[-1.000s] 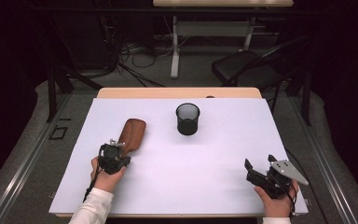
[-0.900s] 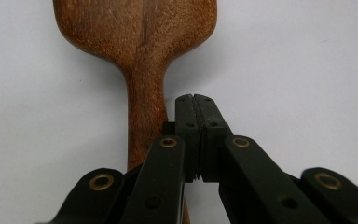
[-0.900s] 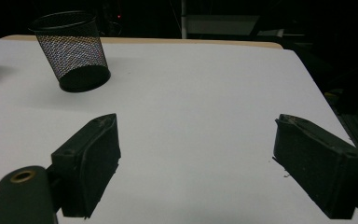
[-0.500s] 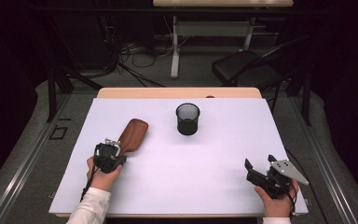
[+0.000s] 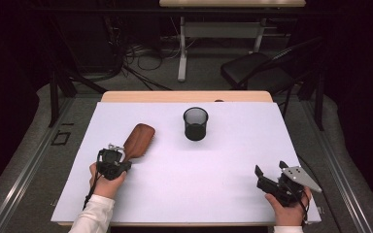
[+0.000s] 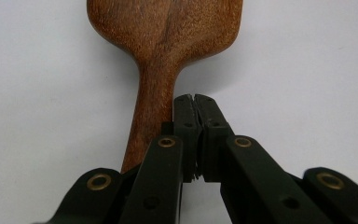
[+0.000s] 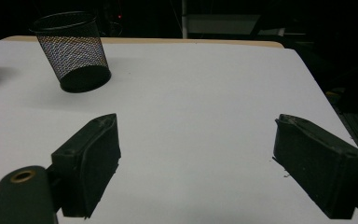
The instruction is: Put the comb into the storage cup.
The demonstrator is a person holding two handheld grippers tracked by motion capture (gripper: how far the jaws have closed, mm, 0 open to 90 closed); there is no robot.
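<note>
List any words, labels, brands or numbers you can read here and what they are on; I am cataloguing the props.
None: no readable text in any view.
The wooden brush, the black mesh cup and the white table are plain.
The left claw and the right claw show brass rivets, no lettering.

The white table (image 5: pixel 213 194) is being lit brightly and evenly from above, while the room beyond is being left in near darkness. Soft shadows are being cast beside the mesh cup (image 7: pixel 72 51). The nearest jaws are being rendered slightly blurred.
</note>
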